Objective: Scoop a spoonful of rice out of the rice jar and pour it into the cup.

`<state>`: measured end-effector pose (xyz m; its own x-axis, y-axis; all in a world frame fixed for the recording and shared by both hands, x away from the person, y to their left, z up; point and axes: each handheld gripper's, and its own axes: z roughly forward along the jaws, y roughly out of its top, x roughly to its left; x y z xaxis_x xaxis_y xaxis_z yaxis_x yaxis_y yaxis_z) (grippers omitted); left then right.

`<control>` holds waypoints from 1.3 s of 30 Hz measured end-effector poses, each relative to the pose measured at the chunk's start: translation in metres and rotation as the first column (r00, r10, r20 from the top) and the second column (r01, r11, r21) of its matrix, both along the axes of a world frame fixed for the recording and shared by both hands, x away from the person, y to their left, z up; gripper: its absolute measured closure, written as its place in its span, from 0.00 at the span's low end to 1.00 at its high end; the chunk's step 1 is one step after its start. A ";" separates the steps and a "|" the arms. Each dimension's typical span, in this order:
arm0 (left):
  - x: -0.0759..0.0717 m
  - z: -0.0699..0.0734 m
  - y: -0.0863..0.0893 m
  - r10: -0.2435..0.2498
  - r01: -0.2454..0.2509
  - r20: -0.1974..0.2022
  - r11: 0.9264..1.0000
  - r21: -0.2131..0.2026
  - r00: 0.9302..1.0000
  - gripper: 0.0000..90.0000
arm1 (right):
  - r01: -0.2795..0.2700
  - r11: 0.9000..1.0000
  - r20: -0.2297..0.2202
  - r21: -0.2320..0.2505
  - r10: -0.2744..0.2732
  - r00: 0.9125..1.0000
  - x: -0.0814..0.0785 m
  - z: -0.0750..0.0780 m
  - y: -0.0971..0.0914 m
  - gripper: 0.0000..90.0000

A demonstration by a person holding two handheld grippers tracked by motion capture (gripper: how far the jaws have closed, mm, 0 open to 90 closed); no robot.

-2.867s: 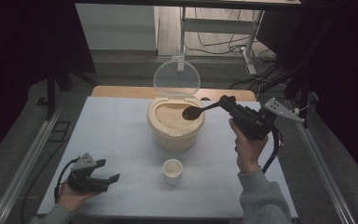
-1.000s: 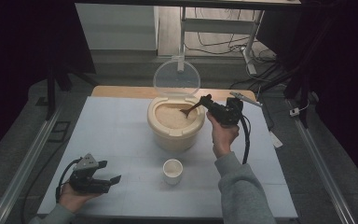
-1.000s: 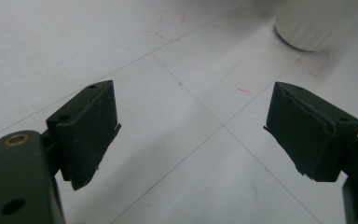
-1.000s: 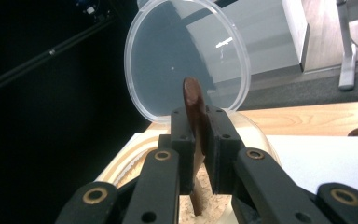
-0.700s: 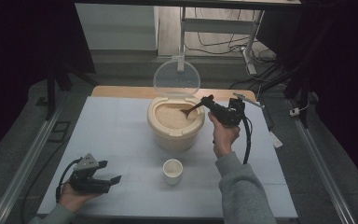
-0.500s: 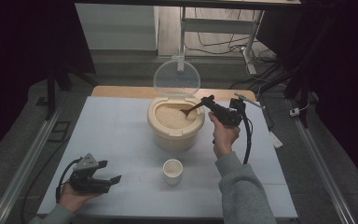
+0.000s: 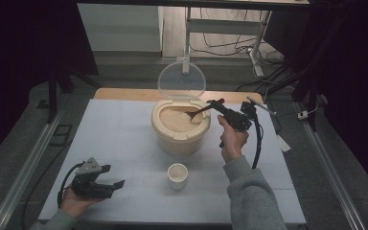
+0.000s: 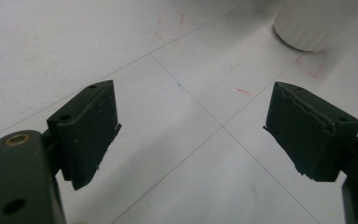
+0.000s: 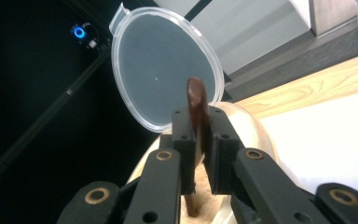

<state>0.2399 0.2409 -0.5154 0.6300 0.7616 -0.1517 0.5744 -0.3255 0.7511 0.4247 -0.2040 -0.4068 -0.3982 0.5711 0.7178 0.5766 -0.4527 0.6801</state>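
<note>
Dim room, dark at both sides, cables on the floor beyond a white desk (image 7: 120,139) with a wooden strip along its far edge. On the desk: one beige rice bin (image 7: 180,128), one small white cup (image 7: 178,175), one brown spoon (image 7: 202,110). Two claws, one per hand.

Bin at the middle of the desk toward its far side, its single clear round lid (image 7: 181,79) hinged up at the back and standing upright. Inside the bin, pale grains nearly to the rim. Cup just in front of the bin, apart from it; contents not discernible from above.

Right claw (image 7: 219,106) at the bin's right rim, clamped tight on the spoon handle. In the right gripper view, handle (image 9: 198,109) pinched between the two black jaws, its end sticking up past them, the lower part running down into the grains. From above, spoon bowl lying in the grains near the bin's right side.

Left claw (image 7: 111,178) at the near left corner of the desk, well apart from bin and cup, lying low in the hand. Jaws spread wide with bare desk between them in the left gripper view (image 8: 191,140), cup base (image 8: 314,23) at the upper right.
</note>
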 end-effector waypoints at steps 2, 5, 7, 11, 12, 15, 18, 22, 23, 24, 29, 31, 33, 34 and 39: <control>-0.001 0.000 0.000 0.000 0.000 0.002 1.000 0.002 1.000 0.18 | -0.007 1.000 -0.009 0.010 0.007 1.000 0.000 0.000 -0.001 0.93; -0.001 0.001 -0.001 0.000 0.000 0.004 1.000 0.002 1.000 0.18 | -0.007 1.000 -0.013 0.009 0.007 1.000 -0.001 0.000 -0.002 0.93; -0.001 0.001 -0.001 -0.001 0.001 0.003 1.000 0.003 1.000 0.18 | -0.006 1.000 -0.014 0.012 0.006 1.000 -0.001 0.000 -0.003 0.93; -0.001 0.000 0.000 0.000 0.000 0.001 1.000 0.001 1.000 0.18 | 0.007 0.999 -0.048 0.044 -0.005 0.999 0.000 -0.002 -0.004 0.93; -0.001 0.000 0.000 -0.001 0.001 0.002 1.000 0.002 1.000 0.18 | 0.007 0.999 -0.048 0.044 -0.005 0.999 0.000 -0.002 -0.004 0.93; -0.001 0.000 0.000 -0.001 0.001 0.003 1.000 0.001 1.000 0.19 | 0.009 0.998 -0.058 0.068 -0.006 0.998 0.000 -0.003 -0.005 0.93; -0.001 0.000 0.000 -0.002 0.002 0.002 1.000 0.002 1.000 0.19 | 0.009 0.997 -0.059 0.081 -0.004 0.998 -0.001 -0.002 -0.006 0.93; -0.001 0.000 -0.001 -0.002 0.002 0.001 1.000 0.005 1.000 0.19 | 0.012 0.995 -0.062 0.100 -0.006 0.998 -0.002 -0.001 -0.010 0.93; -0.001 0.000 -0.001 -0.002 0.002 0.001 1.000 0.005 1.000 0.19 | 0.015 0.994 -0.063 0.104 -0.009 0.998 -0.002 -0.001 -0.011 0.93; -0.001 0.000 -0.001 -0.002 0.002 0.001 1.000 0.004 1.000 0.19 | 0.011 0.994 -0.064 0.106 -0.004 0.998 -0.002 -0.001 -0.012 0.93; -0.001 0.000 -0.001 0.000 0.000 0.000 1.000 0.006 1.000 0.19 | 0.014 0.991 -0.082 0.134 -0.003 0.997 -0.002 -0.002 -0.016 0.93; -0.001 0.000 -0.001 -0.001 0.001 0.000 1.000 0.007 1.000 0.19 | 0.018 0.990 -0.087 0.140 -0.006 0.996 -0.002 -0.003 -0.017 0.93; -0.001 0.000 -0.001 -0.001 0.001 -0.001 1.000 0.007 1.000 0.19 | 0.018 0.988 -0.095 0.154 -0.003 0.995 -0.002 -0.004 -0.018 0.93; -0.001 0.000 -0.001 -0.001 0.001 -0.001 1.000 0.006 1.000 0.19 | 0.015 0.987 -0.097 0.160 0.000 0.995 -0.002 -0.005 -0.019 0.93; -0.001 0.000 -0.001 0.000 0.000 0.000 1.000 0.006 1.000 0.19 | 0.014 0.983 -0.104 0.183 0.005 0.995 -0.003 -0.004 -0.021 0.93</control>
